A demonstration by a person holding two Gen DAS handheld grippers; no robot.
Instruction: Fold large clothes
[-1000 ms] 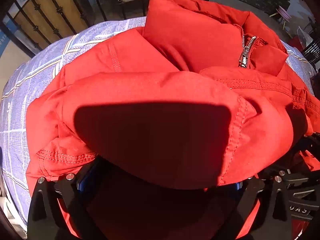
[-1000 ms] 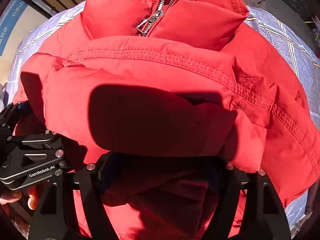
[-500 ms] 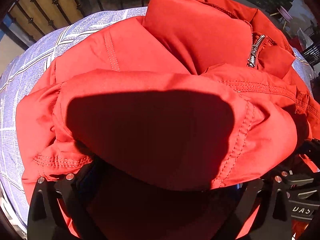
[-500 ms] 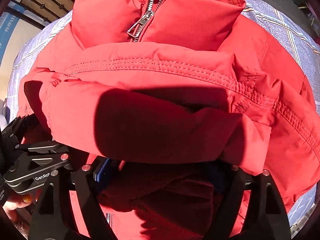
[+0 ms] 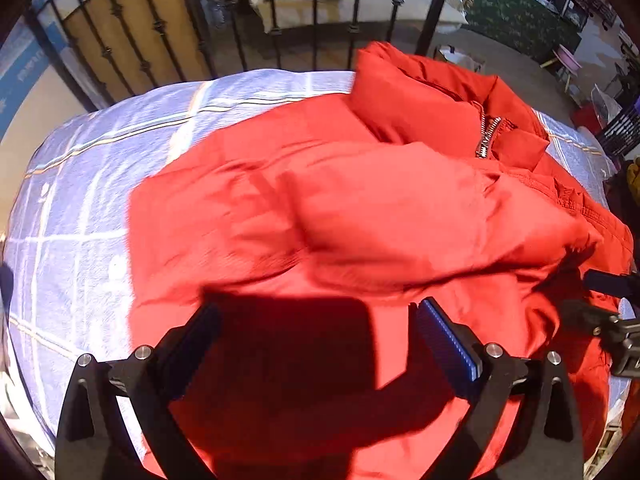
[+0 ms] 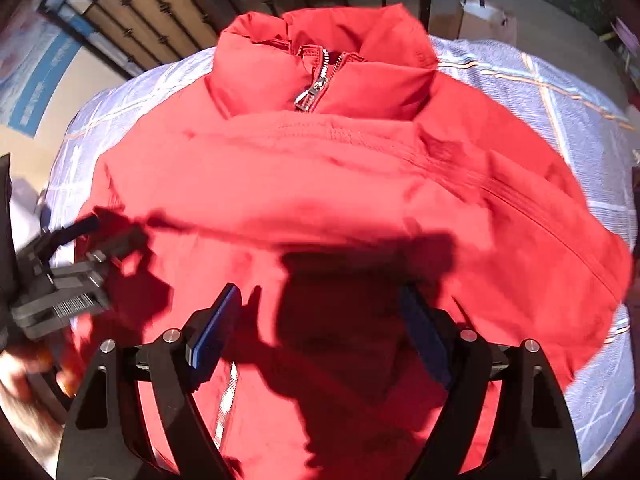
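Observation:
A red padded jacket (image 5: 360, 208) lies on a pale blue checked sheet (image 5: 80, 184), its lower part folded up over the body, collar and silver zipper pull (image 5: 486, 140) at the far side. It fills the right wrist view too (image 6: 340, 176), with the zipper pull (image 6: 310, 96) under the collar. My left gripper (image 5: 316, 320) is open and empty just above the near part of the jacket. My right gripper (image 6: 320, 308) is open and empty above the near part as well. The left gripper's body (image 6: 60, 280) shows at the left of the right wrist view.
A black iron railing (image 5: 160, 28) stands behind the bed's far edge. A cardboard box (image 6: 480, 20) sits on the floor beyond. The sheet (image 6: 560, 92) is bare to the right of the jacket. The right gripper's body (image 5: 616, 320) is at the left wrist view's right edge.
Both grippers have let go of the folded jacket edge, opened and pulled back. The fold has dropped onto the jacket body.

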